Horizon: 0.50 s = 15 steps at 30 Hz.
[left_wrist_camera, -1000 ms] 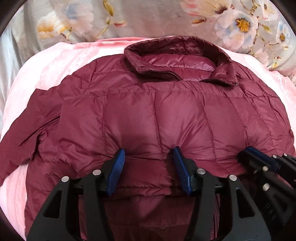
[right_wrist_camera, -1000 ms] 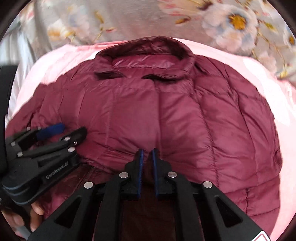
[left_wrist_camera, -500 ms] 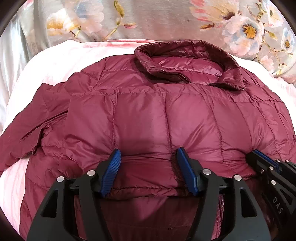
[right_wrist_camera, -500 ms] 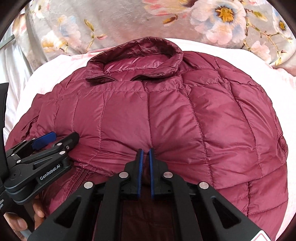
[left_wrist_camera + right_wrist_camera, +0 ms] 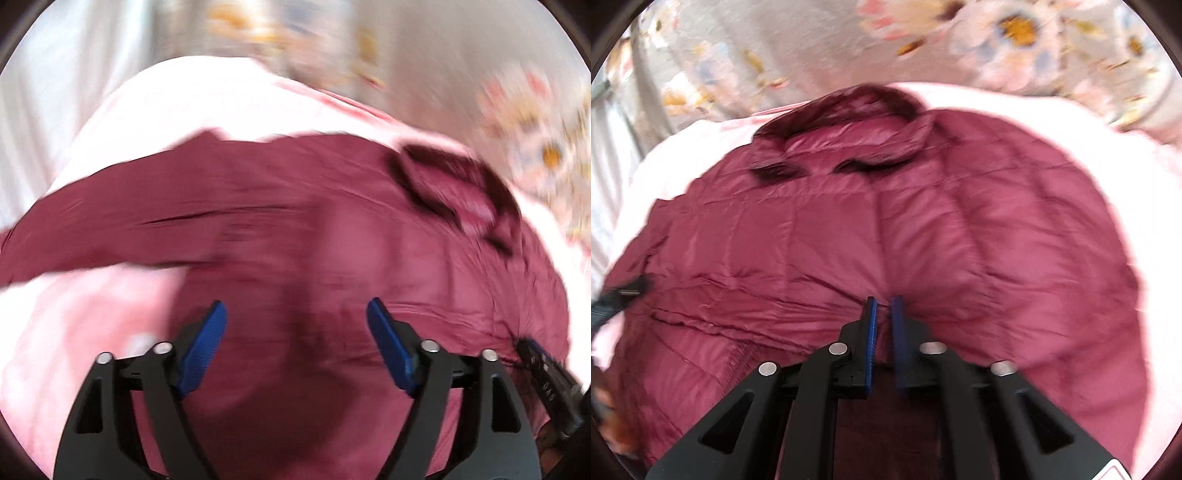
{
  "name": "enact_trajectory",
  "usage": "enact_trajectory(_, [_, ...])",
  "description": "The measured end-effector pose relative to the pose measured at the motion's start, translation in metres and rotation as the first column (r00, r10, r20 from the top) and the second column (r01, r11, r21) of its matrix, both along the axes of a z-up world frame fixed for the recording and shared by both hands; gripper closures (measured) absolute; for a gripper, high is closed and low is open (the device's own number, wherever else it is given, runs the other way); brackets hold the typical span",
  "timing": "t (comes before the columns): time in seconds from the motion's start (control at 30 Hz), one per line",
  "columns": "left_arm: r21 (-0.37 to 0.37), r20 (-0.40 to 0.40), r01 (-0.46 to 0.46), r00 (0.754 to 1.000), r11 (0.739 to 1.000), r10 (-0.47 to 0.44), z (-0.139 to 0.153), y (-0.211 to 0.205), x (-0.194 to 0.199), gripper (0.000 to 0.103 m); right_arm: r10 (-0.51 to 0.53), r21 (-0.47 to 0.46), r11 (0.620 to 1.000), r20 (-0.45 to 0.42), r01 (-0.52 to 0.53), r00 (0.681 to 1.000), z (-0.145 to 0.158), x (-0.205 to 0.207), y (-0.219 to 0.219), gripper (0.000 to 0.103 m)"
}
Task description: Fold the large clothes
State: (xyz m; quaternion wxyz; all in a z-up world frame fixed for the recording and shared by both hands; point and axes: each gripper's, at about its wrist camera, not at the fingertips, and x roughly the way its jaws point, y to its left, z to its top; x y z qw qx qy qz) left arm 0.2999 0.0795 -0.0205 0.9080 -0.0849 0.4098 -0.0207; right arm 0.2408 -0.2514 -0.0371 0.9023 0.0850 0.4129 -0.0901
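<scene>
From close above the bed, both my wrist cameras looked steeply down along their fingers, sharing the maroon jacket and its collar.

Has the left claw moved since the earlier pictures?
Yes. The left claw has swung left: the jacket's collar, centred before, now sits far right, and the sleeve fills the left. Its jaws have just been opening, with nothing pinched between them.

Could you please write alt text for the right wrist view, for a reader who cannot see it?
A maroon quilted jacket lies spread on a pink blanket, collar at the far end, floral fabric beyond. In the foreground the right gripper, blue-padded, has just been opening, with a narrow gap now between its jaws at a folded edge. The image is motion-blurred.
</scene>
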Motion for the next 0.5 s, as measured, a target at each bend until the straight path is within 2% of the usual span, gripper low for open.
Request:
enact_trajectory(0.1, [-0.041,-0.013,-0.139,0.990,0.989,0.139,0.007,0.076,-0.007,0.016,0.043,0.004,0.999,0.022,-0.043,0.999,0.010,-0.024,0.016,0.076])
enact_trajectory(0.17, [-0.078,-0.047,-0.260,0.965,0.962,0.257,0.005,0.139,-0.007,0.016,0.076,-0.013,0.997,0.020,-0.076,0.997,0.011,-0.037,0.030,0.071])
enact_trajectory(0.23, [-0.126,-0.092,-0.368,0.929,0.921,0.359,-0.002,0.188,-0.007,0.016,0.090,-0.024,0.996,0.023,-0.089,0.996,0.009,-0.042,0.039,0.064])
enact_trajectory(0.27, [-0.171,-0.123,-0.425,0.904,0.889,0.408,-0.008,0.216,-0.008,0.016,0.091,-0.026,0.996,0.018,-0.091,0.996,0.007,-0.044,0.042,0.060])
enact_trajectory(0.3, [-0.206,-0.144,-0.460,0.887,0.864,0.438,-0.012,0.233,-0.009,0.016,0.088,-0.027,0.996,0.011,-0.088,0.996,0.005,-0.045,0.044,0.059])
enact_trajectory(0.37, [-0.288,-0.195,-0.533,0.846,0.796,0.496,-0.025,0.269,-0.012,0.016,0.074,-0.035,0.997,-0.017,-0.075,0.997,0.000,-0.043,0.046,0.059])
enact_trajectory(0.43, [-0.351,-0.230,-0.564,0.825,0.747,0.516,-0.038,0.289,-0.012,0.017,0.065,-0.035,0.997,-0.037,-0.066,0.997,-0.003,-0.041,0.045,0.059])
enact_trajectory(0.5, [-0.372,-0.230,-0.574,0.818,0.729,0.527,-0.042,0.291,-0.012,0.023,0.060,-0.034,0.998,-0.045,-0.061,0.997,-0.005,-0.041,0.044,0.058])
